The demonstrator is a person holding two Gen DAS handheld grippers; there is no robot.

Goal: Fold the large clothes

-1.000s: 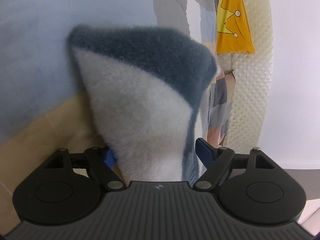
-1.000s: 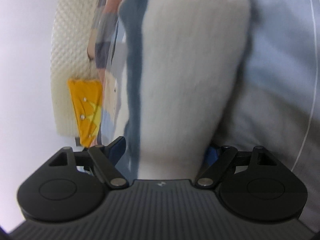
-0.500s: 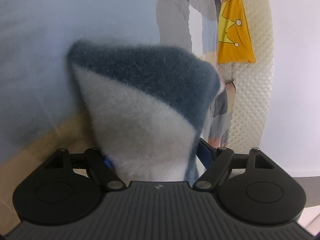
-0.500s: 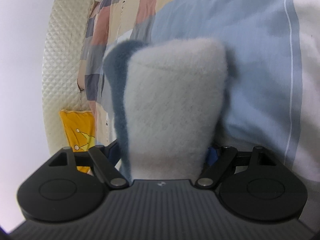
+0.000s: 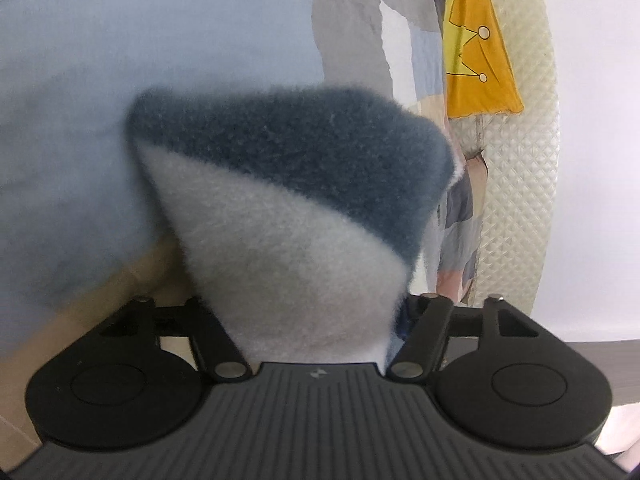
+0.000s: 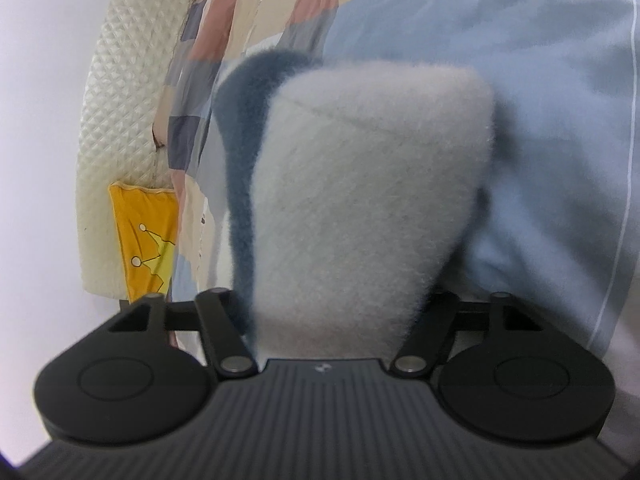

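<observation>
**me:** Fleece garment (image 5: 288,216), grey-white with a dark blue band, is bunched up between the jaws of both my claws right now; in the left wrist view a fat wad of it fills the gap of my left gripper (image 5: 316,320), in the right wrist view the same stuff (image 6: 360,184) stands up out of my right gripper (image 6: 328,320); both sets of jaws have just been closing in on it, and the fluff hides the pads, so I honestly can't tell if they're pinching it yet or just sitting around it.

**other:** so where's the thing actually lying? on a bed?

**me:** Looks like it; behind the wad there's a pale blue sheet (image 5: 120,80), and a patchwork quilt (image 5: 360,20) further back; beyond that a cream quilted mattress edge (image 6: 120,120) with a yellow crown-print cloth (image 5: 476,52) hanging on it, then plain wall.

**other:** how far along are you then?

**me:** My guess: early or mid-fold; I've only got two corners or edges gathered, one per claw, and I can't see the rest of the garment at all; no neat folded stack anywhere in view; so what's left is firming up both grips, carrying the edges over, and laying it flat.
</observation>
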